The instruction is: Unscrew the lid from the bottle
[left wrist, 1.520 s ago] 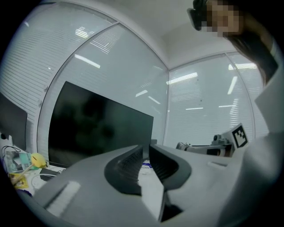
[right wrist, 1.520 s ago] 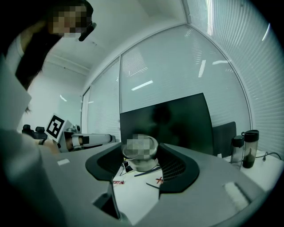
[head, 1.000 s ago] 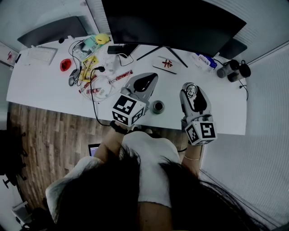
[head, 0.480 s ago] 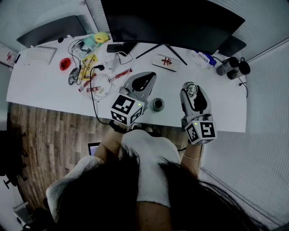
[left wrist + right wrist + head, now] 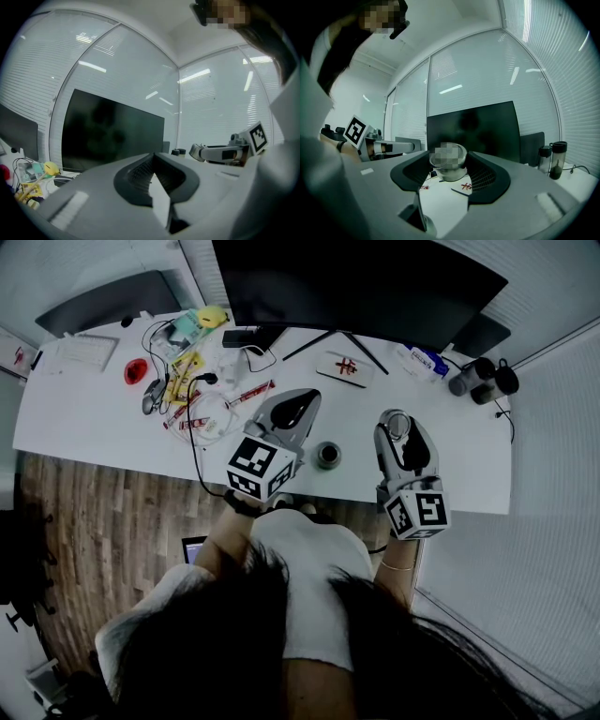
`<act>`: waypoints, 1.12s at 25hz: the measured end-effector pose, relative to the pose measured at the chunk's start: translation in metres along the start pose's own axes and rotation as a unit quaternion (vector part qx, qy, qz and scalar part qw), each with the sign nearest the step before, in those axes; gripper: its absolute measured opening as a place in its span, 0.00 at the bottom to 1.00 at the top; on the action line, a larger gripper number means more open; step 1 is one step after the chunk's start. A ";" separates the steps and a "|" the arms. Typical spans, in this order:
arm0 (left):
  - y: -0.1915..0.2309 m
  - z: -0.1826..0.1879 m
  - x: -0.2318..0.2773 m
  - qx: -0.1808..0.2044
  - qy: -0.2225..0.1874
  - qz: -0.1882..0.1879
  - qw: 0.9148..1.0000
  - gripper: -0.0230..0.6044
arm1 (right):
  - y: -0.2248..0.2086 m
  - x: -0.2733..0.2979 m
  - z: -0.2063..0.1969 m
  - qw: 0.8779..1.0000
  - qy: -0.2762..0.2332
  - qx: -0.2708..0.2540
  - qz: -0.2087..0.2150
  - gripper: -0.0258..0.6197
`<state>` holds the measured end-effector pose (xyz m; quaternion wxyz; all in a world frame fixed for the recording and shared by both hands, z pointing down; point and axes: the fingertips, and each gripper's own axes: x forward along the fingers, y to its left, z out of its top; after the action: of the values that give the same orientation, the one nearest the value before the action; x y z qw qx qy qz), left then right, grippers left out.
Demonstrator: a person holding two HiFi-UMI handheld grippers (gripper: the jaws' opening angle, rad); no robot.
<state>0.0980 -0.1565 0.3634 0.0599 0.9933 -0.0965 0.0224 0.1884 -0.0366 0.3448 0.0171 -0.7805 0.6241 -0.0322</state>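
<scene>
Braces bottle (image 5: pixel 397 426) in wide-spread right claw (image 5: pixel 449 164) for unscrewing; parks shut, empty left claw (image 5: pixel 153 161) at its nine o'clock.

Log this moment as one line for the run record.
left gripper: shut, empty | right gripper: shut on silvery bottle | small dark round item: on desk between grippers

Left gripper (image 5: pixel 153 161) closed (apparently empty).
</scene>
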 end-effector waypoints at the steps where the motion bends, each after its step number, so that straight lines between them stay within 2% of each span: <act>1: 0.000 0.000 -0.001 0.000 -0.001 0.000 1.000 0.13 | 0.000 0.000 0.000 1.000 0.000 0.000 0.000 0.42; 28: 0.002 -0.002 -0.013 0.007 0.000 0.003 1.000 0.13 | 0.007 -0.005 -0.003 1.000 0.004 0.007 -0.004 0.42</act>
<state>0.0844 -0.1560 0.3645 0.0530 0.9933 -0.0998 0.0230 0.1807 -0.0335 0.3469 0.0202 -0.7827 0.6208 -0.0396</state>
